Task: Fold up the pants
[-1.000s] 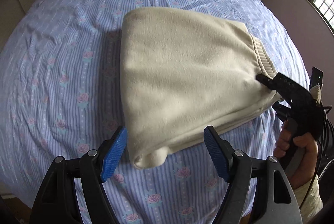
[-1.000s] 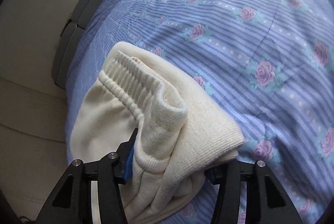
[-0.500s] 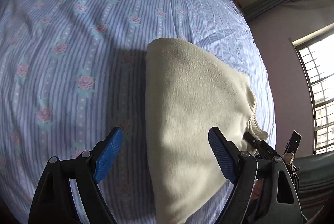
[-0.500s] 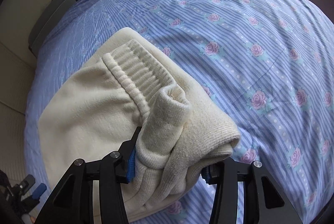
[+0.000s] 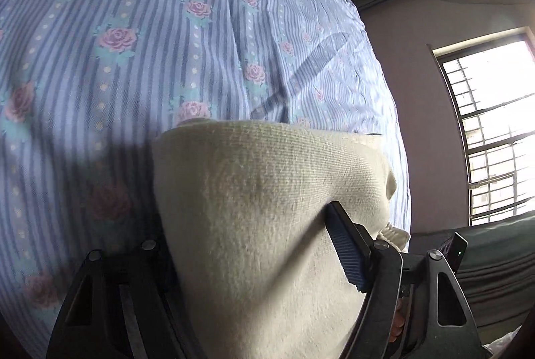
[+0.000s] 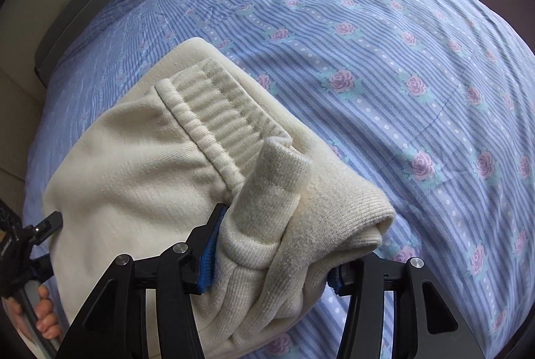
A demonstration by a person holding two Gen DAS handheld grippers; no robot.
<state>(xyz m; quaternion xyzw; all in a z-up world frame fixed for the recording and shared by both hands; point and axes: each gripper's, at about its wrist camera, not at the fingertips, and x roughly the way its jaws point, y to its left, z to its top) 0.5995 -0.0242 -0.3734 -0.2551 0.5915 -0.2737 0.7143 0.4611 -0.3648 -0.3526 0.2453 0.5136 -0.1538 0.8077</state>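
Right now, at the bottom of my right wrist view, my right gripper (image 6: 271, 262) is clamped on the bunched corner of the cream pants (image 6: 160, 178), blue pads pressing the thick knit from both sides, and its jaws have just eased a little wider around that wad. Just beyond the pads the ribbed waistband (image 6: 217, 115) runs up toward the middle of the frame, folded over on itself. At the lower left edge I see my left hand (image 6: 36, 315) on its handle, with one black finger tip of that tool touching the fabric's side. In the left wrist view my left gripper (image 5: 254, 258) straddles the folded pants (image 5: 267, 208); its jaws have just been closing, the right blue pad (image 5: 347, 252) lies against the cloth, the left pad is hidden behind the fold, so I cannot tell whether it grips. Farther out, the blue striped bedsheet (image 6: 384, 58) with pink roses spreads everywhere, and a barred window (image 5: 495, 125) glows at the right.
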